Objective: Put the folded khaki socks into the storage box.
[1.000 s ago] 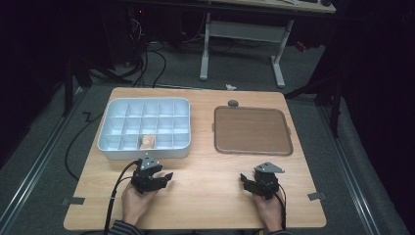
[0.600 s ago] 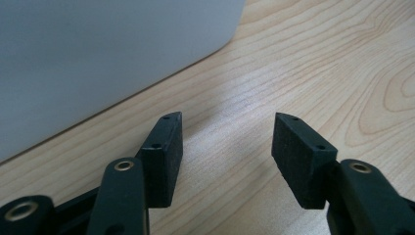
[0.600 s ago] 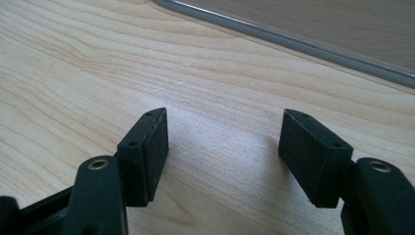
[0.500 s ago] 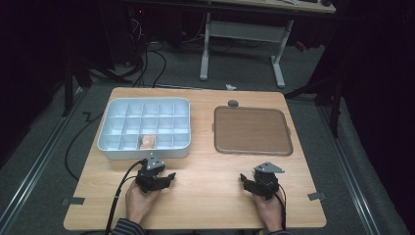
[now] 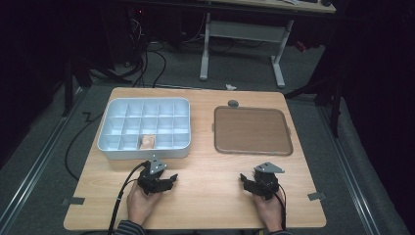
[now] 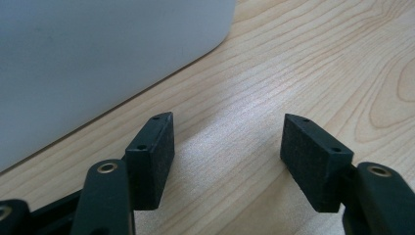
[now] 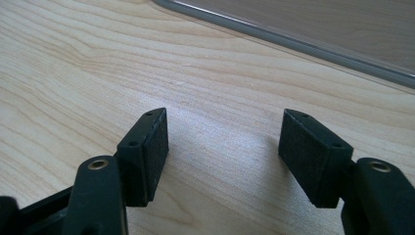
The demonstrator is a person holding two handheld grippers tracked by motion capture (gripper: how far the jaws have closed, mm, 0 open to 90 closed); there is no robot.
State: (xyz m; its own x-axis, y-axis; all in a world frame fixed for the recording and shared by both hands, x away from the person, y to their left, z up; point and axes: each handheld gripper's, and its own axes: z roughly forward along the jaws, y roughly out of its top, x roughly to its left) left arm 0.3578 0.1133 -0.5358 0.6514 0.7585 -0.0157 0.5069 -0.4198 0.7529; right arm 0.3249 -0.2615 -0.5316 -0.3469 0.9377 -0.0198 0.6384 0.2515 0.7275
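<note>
At the near edge of the pale wooden counter (image 5: 205,196) the person's two hands rest on the wood, each holding a pair of black two-jaw tongs. The left tongs (image 5: 169,179) lie just short of the white plastic compartment box (image 5: 113,147); their jaws have just been opening and now stand wide apart with nothing between them, only bare wood grain showing between the pads in the left gripper view, where the box's white wall (image 6: 98,63) rises close ahead on the left. The right tongs (image 5: 246,180) sit well apart from the left pair, jaws likewise spread wide and empty over the counter, with the grey rim of the brown square tray (image 7: 293,41) just ahead in the right gripper view. Farther back, the compartment box holds a small tan lump (image 5: 147,142) in a cell of its nearest row, about the middle of that row. To its right lies the brown tray (image 5: 252,131), and beyond it a small dark grey round knob (image 5: 233,103) near the far edge
</note>
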